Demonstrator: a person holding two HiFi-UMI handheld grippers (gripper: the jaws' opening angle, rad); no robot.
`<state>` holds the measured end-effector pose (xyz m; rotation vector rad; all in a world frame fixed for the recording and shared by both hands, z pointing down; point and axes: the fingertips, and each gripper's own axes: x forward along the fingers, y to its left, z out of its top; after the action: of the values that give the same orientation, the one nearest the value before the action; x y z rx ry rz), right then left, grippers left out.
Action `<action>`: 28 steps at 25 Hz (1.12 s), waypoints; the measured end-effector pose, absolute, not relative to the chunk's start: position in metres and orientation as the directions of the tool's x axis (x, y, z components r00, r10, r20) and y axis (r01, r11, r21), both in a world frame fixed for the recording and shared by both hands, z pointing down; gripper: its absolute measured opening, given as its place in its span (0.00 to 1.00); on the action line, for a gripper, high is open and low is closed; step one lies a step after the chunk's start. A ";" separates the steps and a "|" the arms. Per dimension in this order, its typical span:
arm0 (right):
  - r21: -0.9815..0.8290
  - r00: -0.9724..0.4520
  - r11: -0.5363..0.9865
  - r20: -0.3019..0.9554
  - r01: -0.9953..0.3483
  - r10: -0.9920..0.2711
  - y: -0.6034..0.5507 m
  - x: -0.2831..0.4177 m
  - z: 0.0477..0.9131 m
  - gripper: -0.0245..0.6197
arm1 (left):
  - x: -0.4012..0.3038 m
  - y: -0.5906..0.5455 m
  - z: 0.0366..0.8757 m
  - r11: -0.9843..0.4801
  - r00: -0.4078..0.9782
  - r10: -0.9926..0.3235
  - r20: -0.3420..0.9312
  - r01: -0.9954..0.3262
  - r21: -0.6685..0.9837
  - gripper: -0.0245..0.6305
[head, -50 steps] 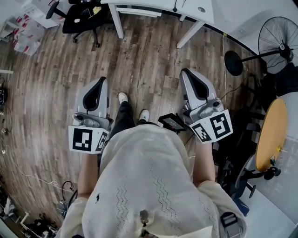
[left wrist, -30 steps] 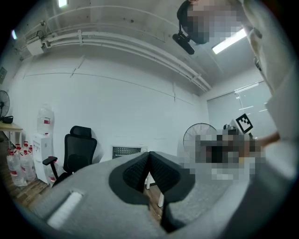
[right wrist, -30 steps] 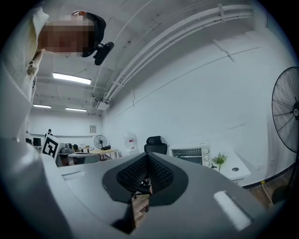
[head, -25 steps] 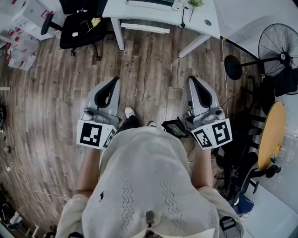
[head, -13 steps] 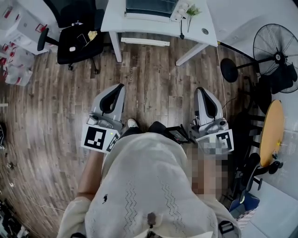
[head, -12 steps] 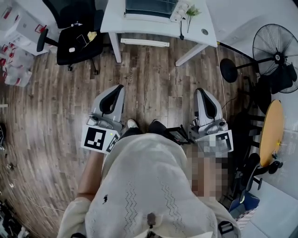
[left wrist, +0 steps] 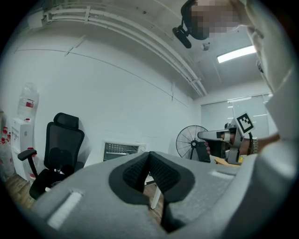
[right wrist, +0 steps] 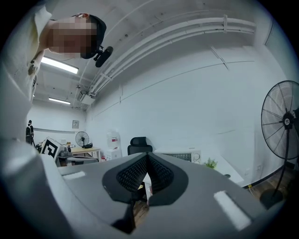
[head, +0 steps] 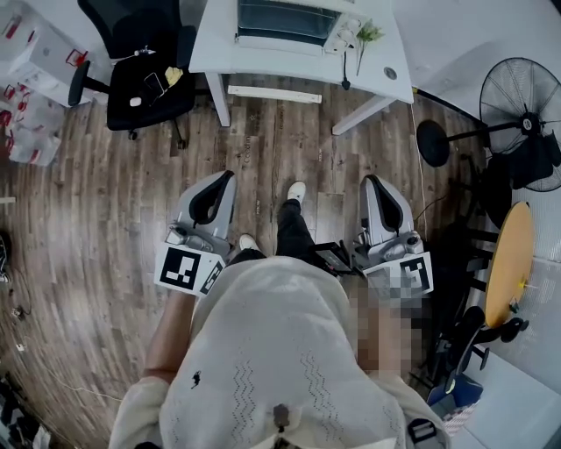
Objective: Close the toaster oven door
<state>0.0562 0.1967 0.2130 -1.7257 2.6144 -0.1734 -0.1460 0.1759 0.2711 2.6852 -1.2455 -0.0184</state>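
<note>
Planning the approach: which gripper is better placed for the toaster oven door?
Left, marginally: both shut, empty, far off, but the left gripper lines up nearer the toaster oven door than the right gripper.

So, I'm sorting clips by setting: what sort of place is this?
Probably an office or workroom. A black office chair stands beside a white desk that carries a toaster oven. A pedestal fan stands off to one side, and the floor is wood plank.

grainy matt wood floor [head: 280, 131], smooth white desk [head: 215, 48], left tongs [head: 225, 179] and right tongs [head: 372, 181] in matt grey plastic, ribbed black pads [left wrist: 163, 171].
</note>
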 end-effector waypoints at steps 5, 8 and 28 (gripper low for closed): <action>-0.114 -0.435 0.428 0.052 -0.897 -0.899 0.153 0.065 0.216 0.05 | -0.136 0.149 0.273 -0.619 0.639 -0.767 0.067 -0.763 0.185 0.04; -0.119 -0.471 0.463 0.055 -0.879 -0.880 0.123 0.073 0.218 0.05 | -0.121 0.125 0.273 -0.615 0.632 -0.772 0.069 -0.769 0.176 0.04; -0.209 -0.599 0.574 0.077 -0.792 -0.797 -0.039 0.168 0.232 0.05 | -0.009 -0.013 0.277 -0.534 0.558 -0.815 0.157 -0.828 0.171 0.04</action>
<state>0.1684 -0.0391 0.2324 -1.3951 2.7648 -0.3464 -0.0090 -0.0128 0.2774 2.5677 -1.3768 0.0848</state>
